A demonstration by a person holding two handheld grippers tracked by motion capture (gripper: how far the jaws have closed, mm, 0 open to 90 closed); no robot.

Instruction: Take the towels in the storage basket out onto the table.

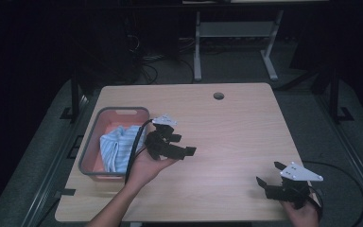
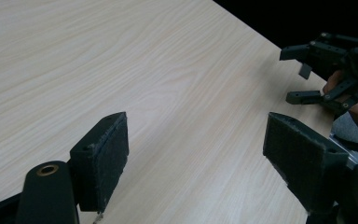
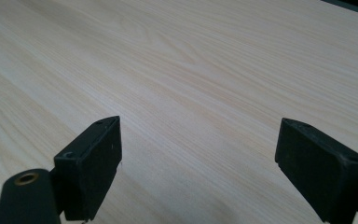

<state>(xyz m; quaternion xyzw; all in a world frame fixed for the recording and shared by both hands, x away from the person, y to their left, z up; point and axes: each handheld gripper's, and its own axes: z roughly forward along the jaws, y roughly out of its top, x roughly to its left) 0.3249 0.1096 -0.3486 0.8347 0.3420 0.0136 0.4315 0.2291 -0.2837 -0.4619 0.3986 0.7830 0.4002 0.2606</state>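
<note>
While both grippers wait with nothing in them, the striped cloth (image 1: 119,147) lies bunched in the grey bin (image 1: 89,156) at the table's (image 1: 236,127) left side; the left gripper (image 1: 182,144) hangs just beside the bin, jaws wide; the right gripper (image 1: 270,174) sits well apart, jaws wide too; I think the next move is reaching the left one into the bin to pinch the cloth.
</note>
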